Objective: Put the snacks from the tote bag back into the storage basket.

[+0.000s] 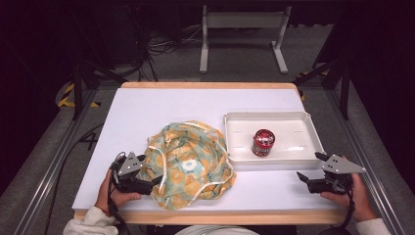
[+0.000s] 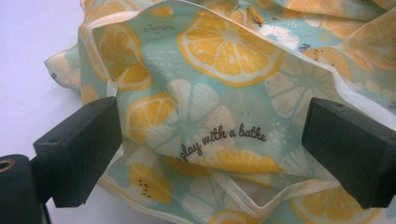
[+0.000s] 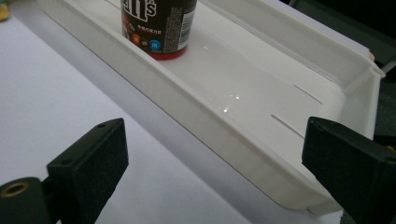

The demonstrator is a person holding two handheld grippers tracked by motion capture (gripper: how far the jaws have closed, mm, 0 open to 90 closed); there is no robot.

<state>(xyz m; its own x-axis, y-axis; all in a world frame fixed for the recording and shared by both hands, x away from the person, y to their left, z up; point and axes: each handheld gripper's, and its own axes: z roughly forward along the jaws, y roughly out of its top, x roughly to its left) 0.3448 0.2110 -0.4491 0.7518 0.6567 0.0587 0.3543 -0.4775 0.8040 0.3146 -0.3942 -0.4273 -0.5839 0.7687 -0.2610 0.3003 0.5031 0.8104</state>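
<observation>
A crumpled cloth bag (image 1: 192, 163) printed with lemon slices on pale blue, with cream straps, lies near the table's front middle. My left gripper (image 1: 150, 172) is open at the bag's left edge, its jaws either side of a fold of the fabric (image 2: 210, 130) without closing on it. A dark red candy tub (image 1: 263, 142) stands upright in a white tray (image 1: 298, 120); its lower body (image 3: 159, 28) faces the right gripper view. My right gripper (image 1: 311, 167) is open just off the tray's front right corner (image 3: 299, 186), holding nothing.
The white tabletop (image 1: 147, 112) has bare room behind and left of the bag, and in front of the tray. Beyond the table's far edge stand a grey frame (image 1: 242, 29) and loose cables on the floor. Metal rails run along both sides.
</observation>
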